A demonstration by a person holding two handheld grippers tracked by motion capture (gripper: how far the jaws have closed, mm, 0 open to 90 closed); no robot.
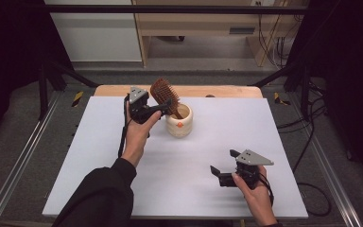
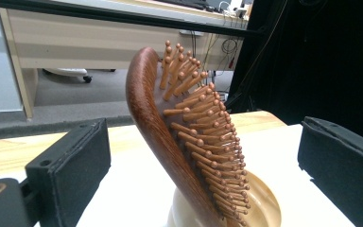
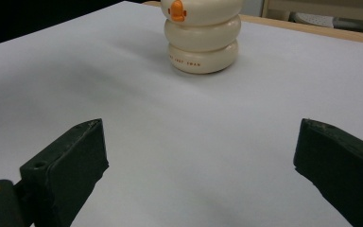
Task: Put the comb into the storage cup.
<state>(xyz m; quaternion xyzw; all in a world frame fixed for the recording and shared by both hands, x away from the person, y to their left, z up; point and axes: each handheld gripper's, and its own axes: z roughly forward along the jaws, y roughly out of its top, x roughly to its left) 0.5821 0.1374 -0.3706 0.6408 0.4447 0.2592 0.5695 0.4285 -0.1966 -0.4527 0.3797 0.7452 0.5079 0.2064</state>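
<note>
At the left of the high view we see the person's left arm in a dark sleeve (image 1: 101, 196) reaching forward over the white table (image 1: 99, 142), its hand wrapped around the left gripper (image 1: 163, 108). That gripper sits near the far edge of the table, just beside the cream holder (image 1: 179, 124). Its jaws are spread wide. In the left gripper view they stand well apart on either side of the wooden hairbrush (image 2: 179, 137), and neither pad (image 2: 73, 165) touches the wood.

The hairbrush stands in the holder, handle end down and head up, tilted so that the head leans over the rim toward the left gripper. Its bristle pegs carry small round tips and face to the right in the left gripper view. The holder is a rounded, ringed pot with a small orange mark on its front. It rests on the white surface toward the far middle of the table.

Moving right, we find the right gripper (image 1: 224, 163) near the front edge, held low in the person's right hand (image 1: 257, 196) and well apart from the holder. Its jaws are also spread open with nothing between them. In the right gripper view they point across bare white table toward the holder (image 3: 203, 40), which stands farther off.
</note>
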